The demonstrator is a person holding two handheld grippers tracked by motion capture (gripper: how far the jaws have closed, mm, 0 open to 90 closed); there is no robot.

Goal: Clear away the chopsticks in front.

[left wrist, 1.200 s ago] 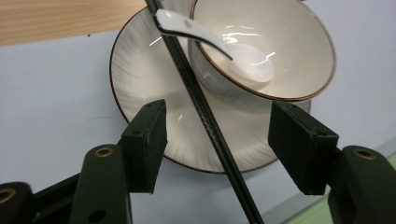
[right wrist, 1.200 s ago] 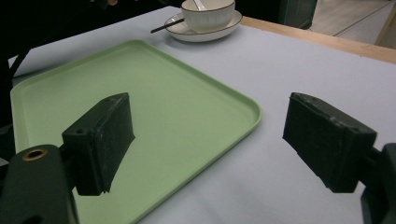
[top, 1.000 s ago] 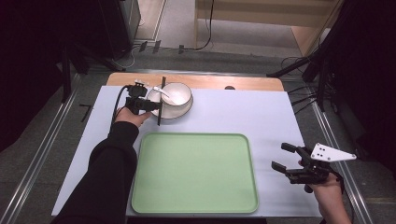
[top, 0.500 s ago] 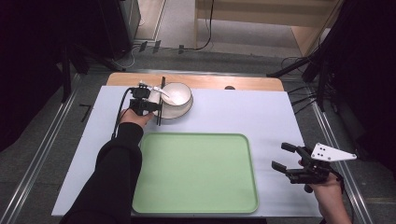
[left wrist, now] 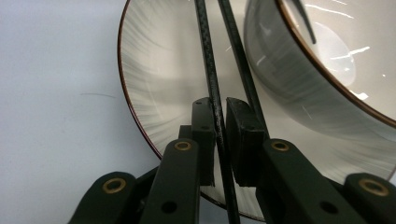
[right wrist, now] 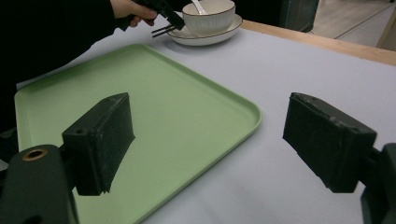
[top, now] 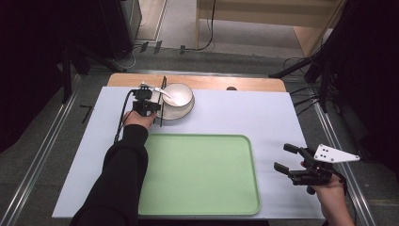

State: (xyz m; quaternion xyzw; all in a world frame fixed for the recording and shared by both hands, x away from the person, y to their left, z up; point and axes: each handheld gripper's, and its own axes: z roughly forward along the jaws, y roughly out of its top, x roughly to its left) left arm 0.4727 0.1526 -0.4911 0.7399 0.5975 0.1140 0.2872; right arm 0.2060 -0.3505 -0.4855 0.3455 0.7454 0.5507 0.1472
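Observation:
A pair of thin black chopsticks (top: 162, 101) stands over the left rim of a white plate (top: 186, 113) at the far left of the table. My left gripper (top: 153, 107) is shut on the chopsticks. In the left gripper view one chopstick (left wrist: 208, 56) runs between the pads and the other lies just beside it, above the plate (left wrist: 159, 84). A white bowl (top: 178, 94) with a white spoon (top: 164, 92) in it sits on the plate. My right gripper (top: 282, 157) hovers open over the near right of the table, its pads (right wrist: 100, 140) wide apart with nothing between them.
A large green tray (top: 197, 174) lies flat at the near middle of the white tabletop (top: 263, 113). A wooden strip (top: 254, 84) runs along the far edge. Black stands and cables crowd the floor beyond the table.
My left hand has shifted slightly by the plate, the chopsticks still in its grip, and the forearm has swung a little to the right. The right gripper has stayed where it was.

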